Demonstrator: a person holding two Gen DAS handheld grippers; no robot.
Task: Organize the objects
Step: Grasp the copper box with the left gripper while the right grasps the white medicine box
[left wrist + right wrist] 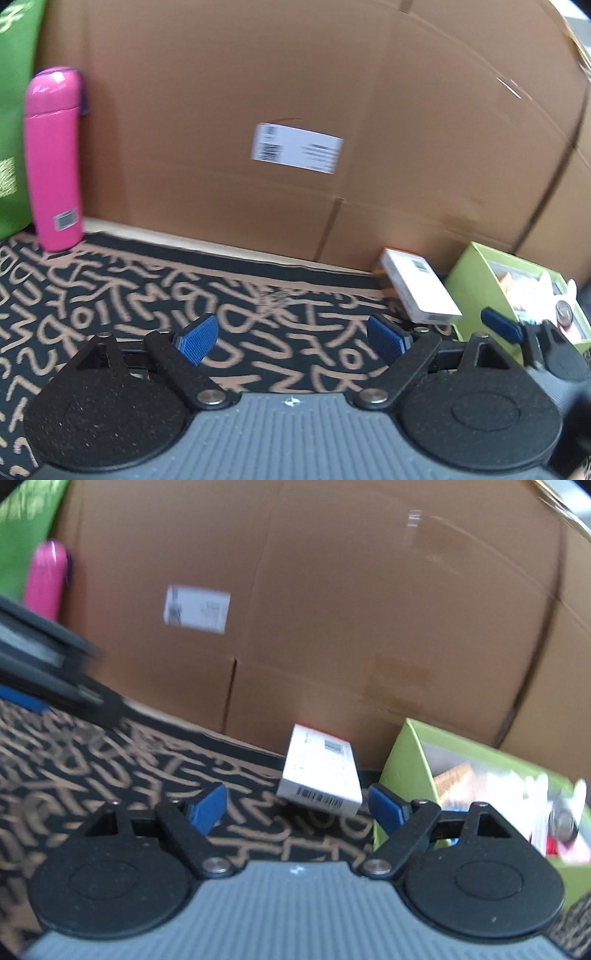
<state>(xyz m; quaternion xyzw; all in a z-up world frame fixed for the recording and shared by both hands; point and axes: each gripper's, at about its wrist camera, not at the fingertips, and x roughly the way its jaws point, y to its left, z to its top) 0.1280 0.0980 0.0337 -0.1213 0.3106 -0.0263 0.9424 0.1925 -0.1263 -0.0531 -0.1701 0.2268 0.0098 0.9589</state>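
Your right tool [297, 808] stands with jaws apart and empty; your left tool [291, 338] likewise. Just beyond the right tool, a small white box [319, 775] lies on the patterned table [110, 760], beside the green bin [406, 760] to its right. The box looks light, stiff and smooth: take it across its long sides. A pink bottle [55, 158] stands far left.

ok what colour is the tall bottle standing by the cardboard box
Bright pink bottle, with a purple edge at its cap; clearest in the left wrist view.
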